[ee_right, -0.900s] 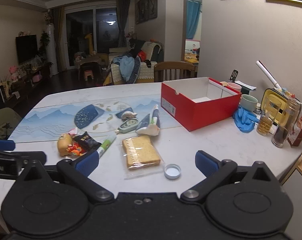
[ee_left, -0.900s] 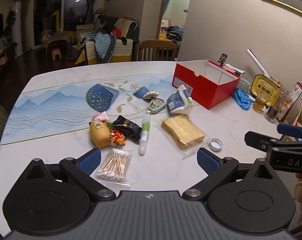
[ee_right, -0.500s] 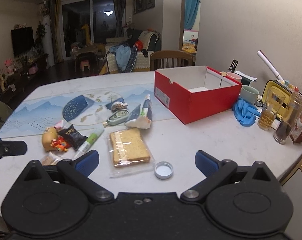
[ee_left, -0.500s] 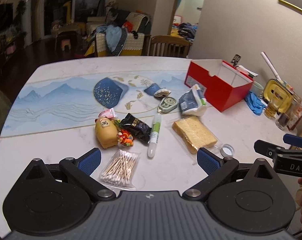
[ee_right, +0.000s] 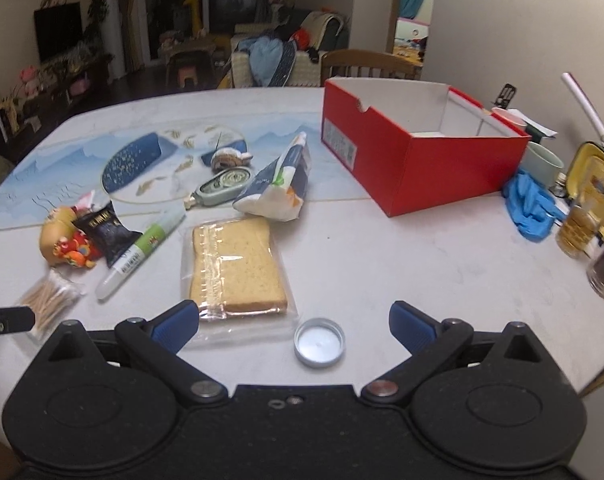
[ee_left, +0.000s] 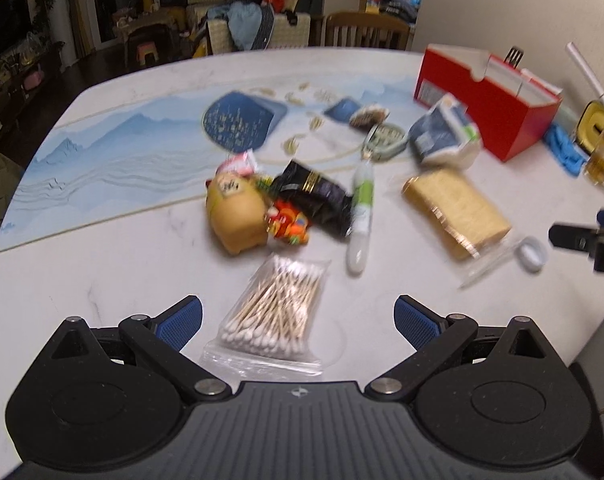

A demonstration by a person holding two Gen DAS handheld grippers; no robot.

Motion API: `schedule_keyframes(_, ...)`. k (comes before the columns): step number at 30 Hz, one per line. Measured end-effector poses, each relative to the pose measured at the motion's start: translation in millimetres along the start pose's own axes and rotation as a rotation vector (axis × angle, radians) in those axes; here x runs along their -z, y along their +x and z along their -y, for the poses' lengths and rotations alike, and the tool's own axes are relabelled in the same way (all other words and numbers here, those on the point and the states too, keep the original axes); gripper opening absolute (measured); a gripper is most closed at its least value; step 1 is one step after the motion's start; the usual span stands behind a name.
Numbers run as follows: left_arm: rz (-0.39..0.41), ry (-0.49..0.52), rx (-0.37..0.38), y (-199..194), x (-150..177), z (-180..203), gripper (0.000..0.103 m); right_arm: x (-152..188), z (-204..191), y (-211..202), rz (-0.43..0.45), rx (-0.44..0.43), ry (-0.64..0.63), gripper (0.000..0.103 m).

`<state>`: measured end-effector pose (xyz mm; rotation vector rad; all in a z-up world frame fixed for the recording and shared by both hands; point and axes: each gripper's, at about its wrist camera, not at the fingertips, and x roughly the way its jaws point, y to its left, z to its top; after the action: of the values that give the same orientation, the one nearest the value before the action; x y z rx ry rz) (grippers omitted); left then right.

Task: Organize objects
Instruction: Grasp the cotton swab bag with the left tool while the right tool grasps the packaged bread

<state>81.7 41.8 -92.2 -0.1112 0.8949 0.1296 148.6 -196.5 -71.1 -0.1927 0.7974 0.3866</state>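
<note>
cotton swabs (ee_left: 275,308) now nearer the left tongs (ee_left: 297,316); both tongs wide open, empty; right tongs (ee_right: 293,326) lower.

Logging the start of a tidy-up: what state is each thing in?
Red box: open, looks empty.
Bread bag: lying flat.
Cotton swab bag: flat, between open jaws, untouched.
Metal lid: loose, rim up.
Pen: lying, capped.
Left hand-held gripper: open.
Right hand-held gripper: open.

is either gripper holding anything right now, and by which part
Nothing is held. The left gripper is open above the clear bag of cotton swabs; the right gripper is open over the round silver metal lid, touching neither.
</note>
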Motion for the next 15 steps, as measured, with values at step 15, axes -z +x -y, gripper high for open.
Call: schedule_keyframes(15,-0.051,-0.012,-0.069,40.8,5.1,-3.4,0.1,-31.4,-27.4,78.1,-0.102,-0.129,-0.138,0.101)
